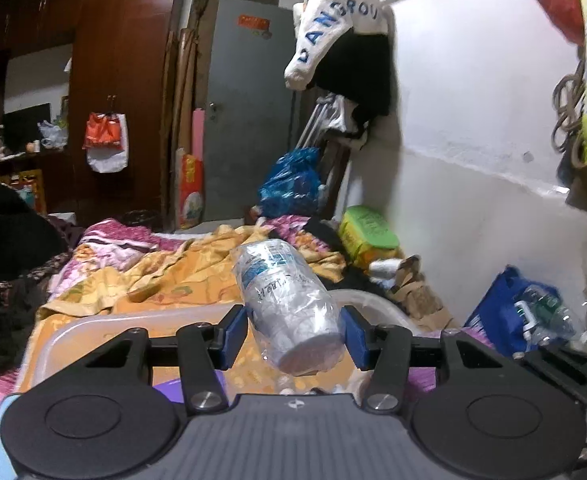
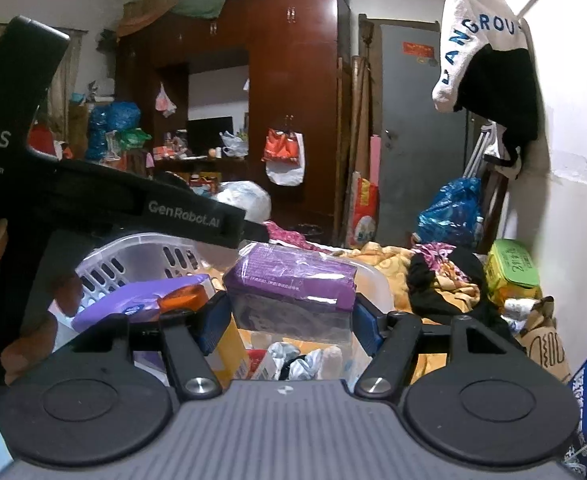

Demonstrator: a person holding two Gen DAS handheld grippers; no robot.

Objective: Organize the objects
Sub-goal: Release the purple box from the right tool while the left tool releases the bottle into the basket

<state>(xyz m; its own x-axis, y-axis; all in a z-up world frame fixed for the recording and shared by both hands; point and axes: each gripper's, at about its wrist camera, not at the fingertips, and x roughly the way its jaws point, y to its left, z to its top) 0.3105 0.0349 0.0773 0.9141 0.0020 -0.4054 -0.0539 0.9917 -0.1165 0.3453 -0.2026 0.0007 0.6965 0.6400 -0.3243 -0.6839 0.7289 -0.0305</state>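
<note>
Jaws left gripper [image 1: 295, 336]: clamping cup sleeve [image 1: 289, 304] | right gripper [image 2: 289, 320]: clamping purple pack [image 2: 293, 284]

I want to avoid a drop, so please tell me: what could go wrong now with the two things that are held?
1. The left gripper holds the wrapped stack of cups near its lower end, tilted; the loose plastic wrap may slip.
2. The right gripper holds the purple pack by its glossy film, which may slide.
3. The clear bin already looks full, so added items may not settle.
</note>
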